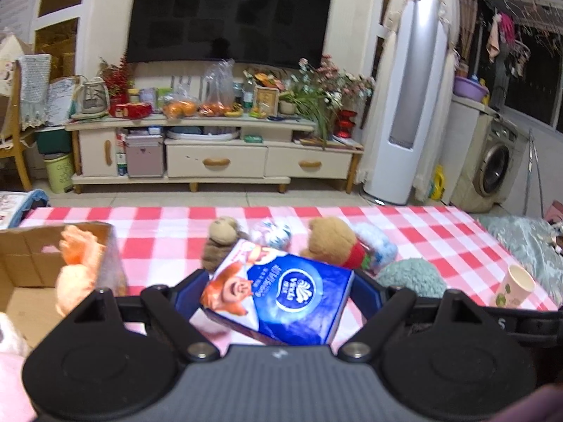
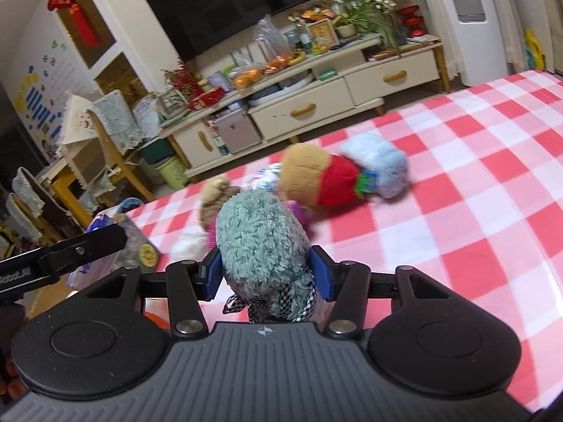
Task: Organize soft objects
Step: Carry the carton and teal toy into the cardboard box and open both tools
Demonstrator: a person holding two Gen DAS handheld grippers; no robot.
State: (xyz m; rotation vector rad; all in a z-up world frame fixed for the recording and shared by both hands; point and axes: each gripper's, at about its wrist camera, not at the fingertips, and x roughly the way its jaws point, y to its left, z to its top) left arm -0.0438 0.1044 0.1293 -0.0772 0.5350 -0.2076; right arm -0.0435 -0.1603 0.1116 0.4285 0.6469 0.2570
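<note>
- Box [image 1: 24,274] as landmark: open, at the table's left edge, left of the left gripper [image 1: 278,292] and nearer that hand than the right one.
- Left gripper: spread wide, clamped on a tissue pack [image 1: 281,299] held clear of the cloth, long axis slanting across the jaws.
- Right gripper [image 2: 269,274]: narrowed onto a teal plush [image 2: 260,242], pads pressing both flanks, long axis running away along the fingers.
- Plush pile [image 2: 327,176] farther from the box, beyond both grippers, on the checked cloth [image 2: 457,193].
- Box contents blurred; probably plush already inside.
</note>
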